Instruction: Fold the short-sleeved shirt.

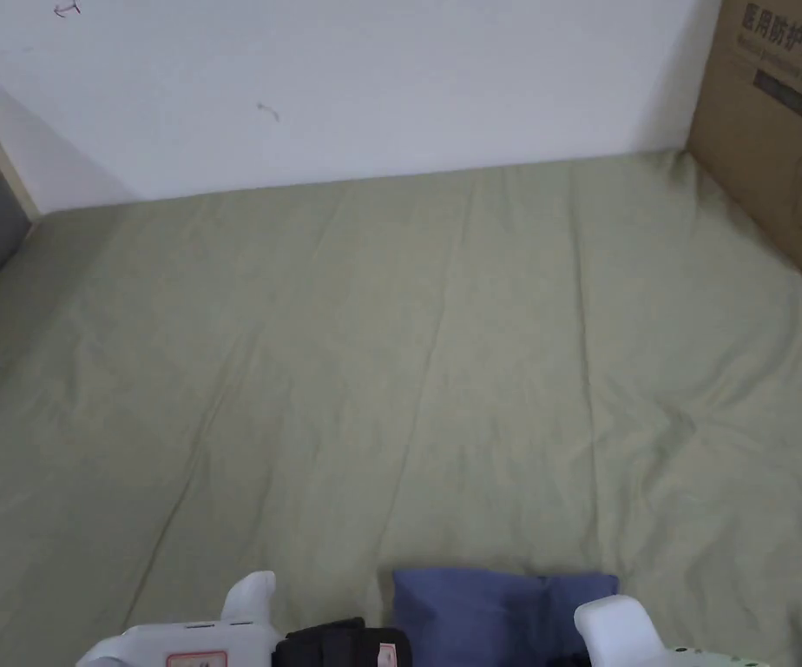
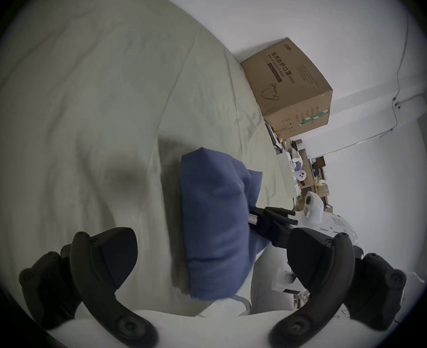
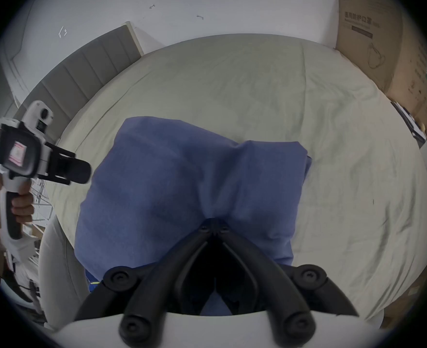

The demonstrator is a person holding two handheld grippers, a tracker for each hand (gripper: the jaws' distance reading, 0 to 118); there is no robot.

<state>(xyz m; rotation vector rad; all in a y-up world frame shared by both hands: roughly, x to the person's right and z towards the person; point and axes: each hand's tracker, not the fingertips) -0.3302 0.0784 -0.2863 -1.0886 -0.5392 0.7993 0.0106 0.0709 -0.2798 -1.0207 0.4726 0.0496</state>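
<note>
- The left gripper hangs wide open and empty just left of the blue shirt.
- The folded shirt sits at the green bed sheet's near edge.
- The right gripper, nearer, pinches its near edge shut.

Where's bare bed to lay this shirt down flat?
The green sheet lies bare from the blue shirt up to the white wall. The cardboard box crowds the far right corner. The right gripper is shut on the shirt; left gripper open.
</note>
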